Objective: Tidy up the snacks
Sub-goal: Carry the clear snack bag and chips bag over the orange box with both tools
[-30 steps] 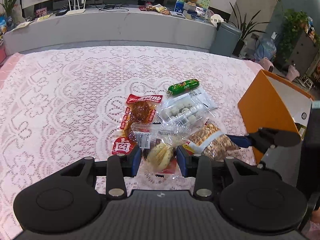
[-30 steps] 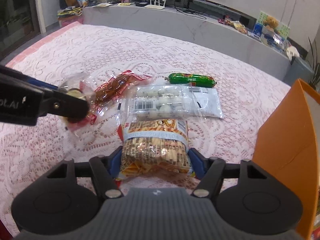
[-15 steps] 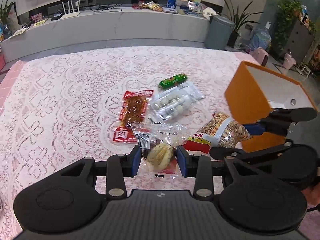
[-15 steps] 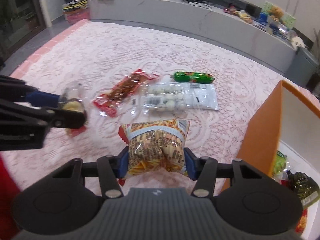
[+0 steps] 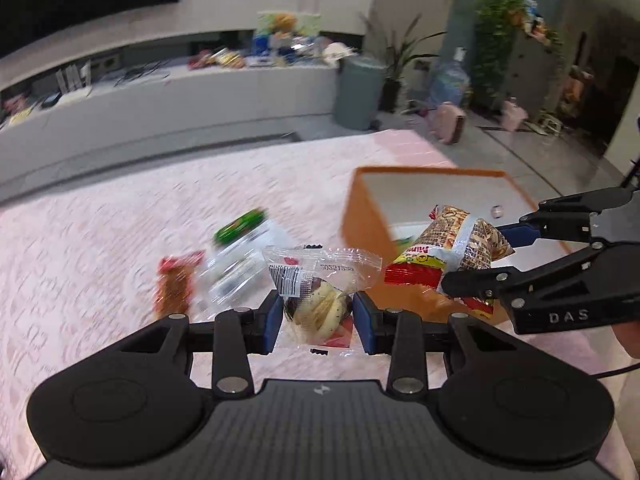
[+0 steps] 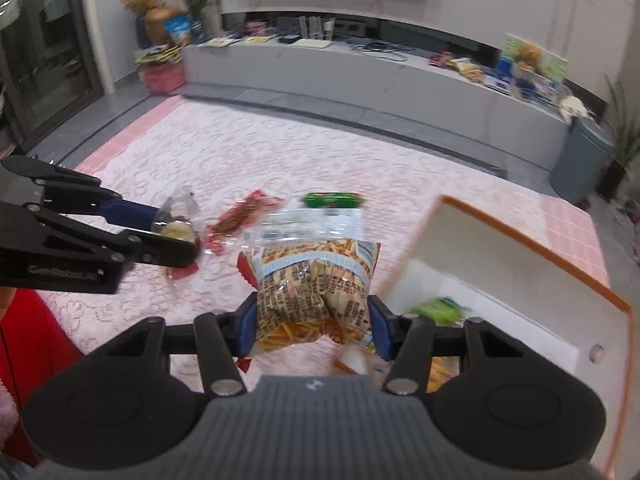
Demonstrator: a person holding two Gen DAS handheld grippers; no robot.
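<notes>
The left gripper (image 5: 318, 316) has its blue pads pressed on a clear snack packet (image 5: 320, 280) holding pale yellow pieces, carried clear of the table; a barcode and a printed number, mirrored and hard to read, show on its clear top flap. The right gripper (image 6: 312, 322) is clamped on a bag of stick-shaped crisps (image 6: 314, 284), pinched in at the waist, also off the table and near the open top of the orange box (image 6: 532, 248). In the left wrist view this bag (image 5: 452, 248) shows a red and yellow end with letters that look like "Mini", only partly legible. The right gripper's side (image 5: 568, 316) reads "DAS"; the left gripper's side (image 6: 64, 270) carries a word like "GenRobot", blurred.

The box is white inside, and green and dark wrappers (image 6: 438, 306) lie in it. On the pink lace tablecloth (image 6: 224, 160) remain a red packet of brown meat (image 6: 240, 220), a clear pack of white balls (image 6: 308, 222) with a barcode label, and beyond it a green sausage (image 6: 330, 199), all close together. A red sleeve (image 6: 24, 344) shows at lower left
</notes>
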